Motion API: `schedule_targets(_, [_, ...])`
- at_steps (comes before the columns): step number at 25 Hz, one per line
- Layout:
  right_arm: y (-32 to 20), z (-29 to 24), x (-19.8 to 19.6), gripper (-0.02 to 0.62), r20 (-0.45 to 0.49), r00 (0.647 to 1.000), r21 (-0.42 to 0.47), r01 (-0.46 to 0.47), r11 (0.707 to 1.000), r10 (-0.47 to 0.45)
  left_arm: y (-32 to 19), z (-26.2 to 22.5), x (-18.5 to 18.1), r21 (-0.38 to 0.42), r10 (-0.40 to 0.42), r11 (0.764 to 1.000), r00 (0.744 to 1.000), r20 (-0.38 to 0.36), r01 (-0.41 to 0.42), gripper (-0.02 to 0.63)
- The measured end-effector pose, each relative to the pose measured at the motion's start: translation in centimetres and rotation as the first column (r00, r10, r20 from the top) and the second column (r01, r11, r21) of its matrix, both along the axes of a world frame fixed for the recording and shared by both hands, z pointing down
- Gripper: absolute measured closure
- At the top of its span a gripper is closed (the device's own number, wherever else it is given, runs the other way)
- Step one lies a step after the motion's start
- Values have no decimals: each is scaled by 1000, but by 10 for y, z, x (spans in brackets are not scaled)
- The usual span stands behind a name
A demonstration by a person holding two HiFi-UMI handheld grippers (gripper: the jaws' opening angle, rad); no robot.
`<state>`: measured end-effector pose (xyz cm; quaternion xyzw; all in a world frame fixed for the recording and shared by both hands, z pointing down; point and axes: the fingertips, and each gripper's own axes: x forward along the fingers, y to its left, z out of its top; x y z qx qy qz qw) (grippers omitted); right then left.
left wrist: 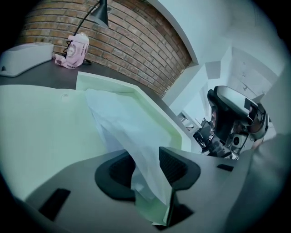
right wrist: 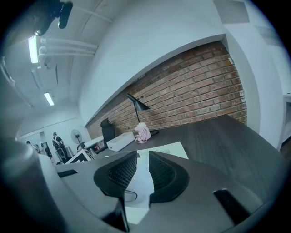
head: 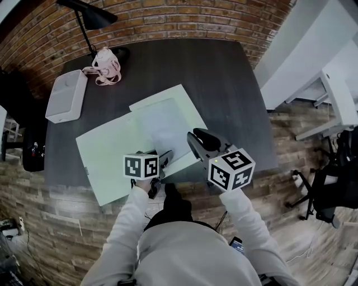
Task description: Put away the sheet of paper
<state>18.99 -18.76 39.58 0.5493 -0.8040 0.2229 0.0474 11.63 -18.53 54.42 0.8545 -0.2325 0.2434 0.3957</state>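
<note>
An open pale green folder (head: 106, 151) lies on the dark table (head: 235, 84). A translucent white sheet of paper (head: 165, 125) rests on its right half. My left gripper (head: 163, 159) is at the sheet's near edge. In the left gripper view the sheet (left wrist: 122, 127) rises out from between the jaws of the left gripper (left wrist: 148, 166), which stand apart and do not press it; a green folder edge shows below them. My right gripper (head: 193, 139) hovers at the sheet's near right corner. In the right gripper view the jaws of the right gripper (right wrist: 142, 175) are parted, with the white sheet (right wrist: 137, 184) showing in the gap.
A white box (head: 66, 96) sits at the table's far left, with a pink pouch (head: 106, 66) and a black desk lamp (head: 89, 17) behind it. A brick wall runs along the far side. A black chair (head: 31, 151) stands on the left, and a white desk (head: 335, 95) and an office chair (head: 330, 190) on the right.
</note>
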Motion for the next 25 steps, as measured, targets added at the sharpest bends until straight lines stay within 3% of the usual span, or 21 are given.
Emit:
schedule_targets(5, [11,-5,1,489,7,1000,18,-2,1000,2,-2,-1,-18,69,-51,997,995,88,45,370])
schedule_targets(10, [24,-11,0,489,14,1000,38,0,999,0,-2,-10,-38,162,-114,983,984,136,91,357])
schedule_targets(15, [39,-14,-2,489,14,1000,53,3,999,-3,-2,-42,-41,263,-130,959,989,71,108,368])
schedule_targets(25, [63,-19,8,493,8,1000,84,-29,996,29,-5,-113,-40,473,-148,870,989,-22,140,507])
